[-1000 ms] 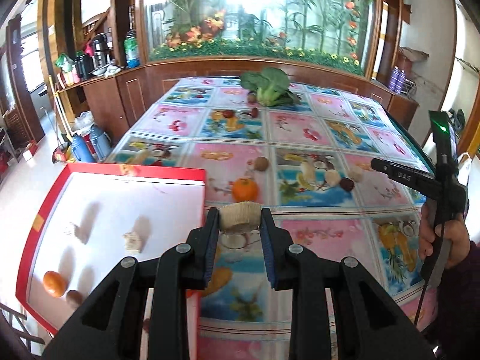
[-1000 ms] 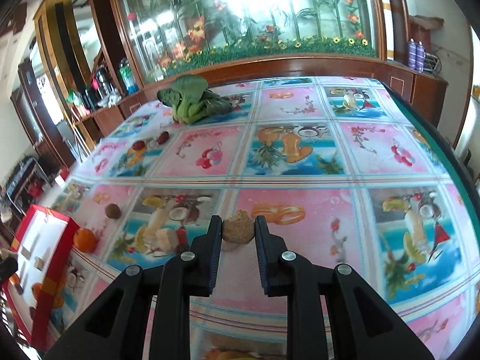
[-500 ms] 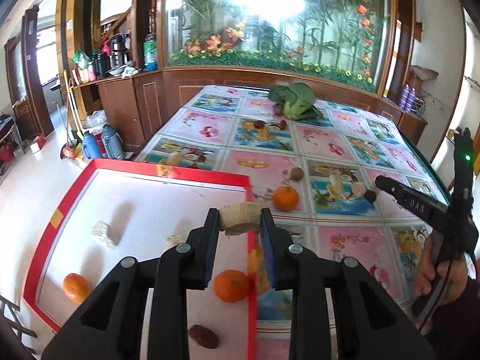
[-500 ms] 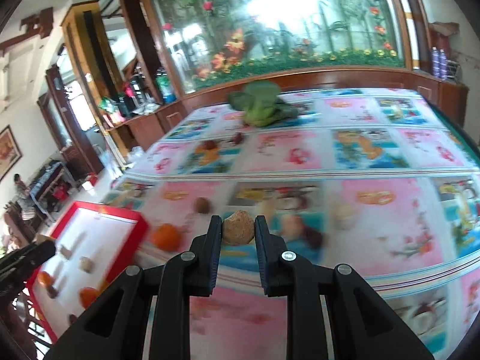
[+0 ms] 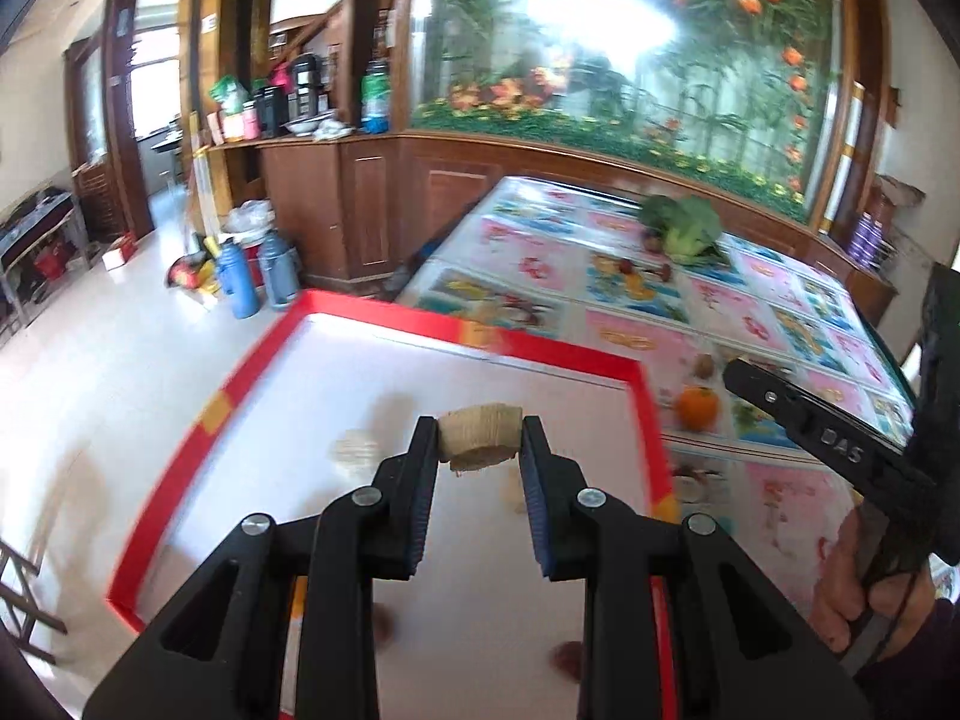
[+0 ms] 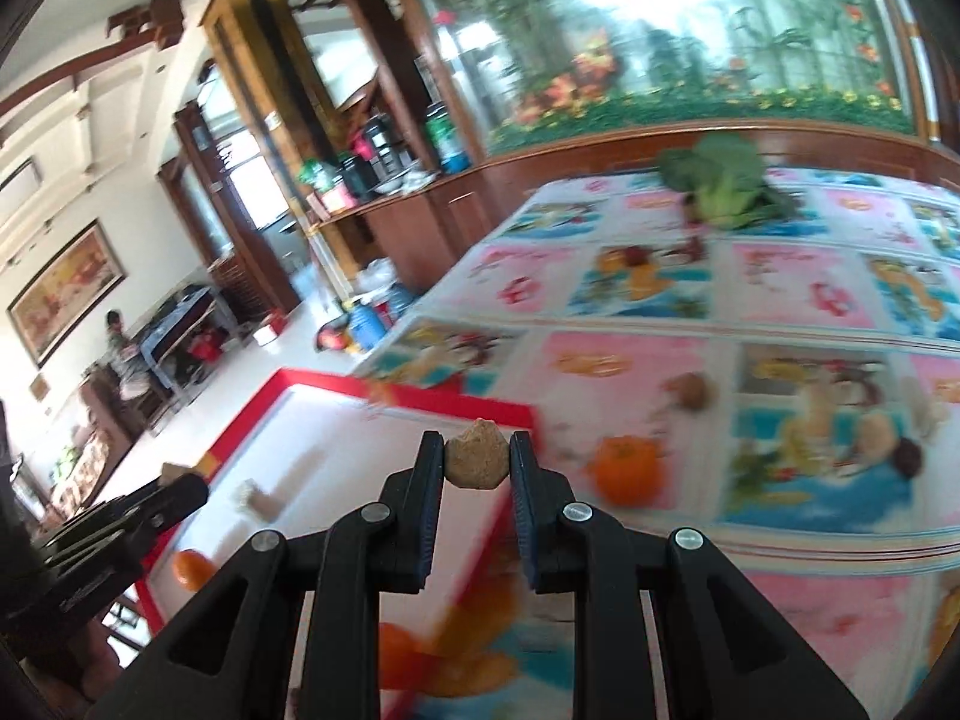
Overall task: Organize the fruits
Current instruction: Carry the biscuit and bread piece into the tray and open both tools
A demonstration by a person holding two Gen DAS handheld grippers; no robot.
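My left gripper (image 5: 479,441) is shut on a tan ridged chunk (image 5: 478,437) and holds it above the white inside of the red-rimmed tray (image 5: 576,354). My right gripper (image 6: 477,459) is shut on a small brown lumpy nut (image 6: 476,461), just above the tray's right rim (image 6: 456,405). The right gripper also shows in the left wrist view (image 5: 735,375), at the right. A pale chunk (image 5: 354,450) and dark small fruits lie in the tray. An orange (image 6: 624,468) and a brown nut (image 6: 690,390) lie on the fruit-print tablecloth (image 6: 780,276).
A leafy green vegetable (image 5: 681,231) lies at the table's far end. More small fruits (image 6: 888,438) lie right of the orange. An orange (image 6: 192,567) sits in the tray's near corner. Thermos flasks (image 5: 240,288) stand on the floor left of the table, by wooden cabinets.
Both grippers have swung left with their loads. The left one has gone from the tablecloth to over the tray; the right one has come from mid-table to the tray's edge.
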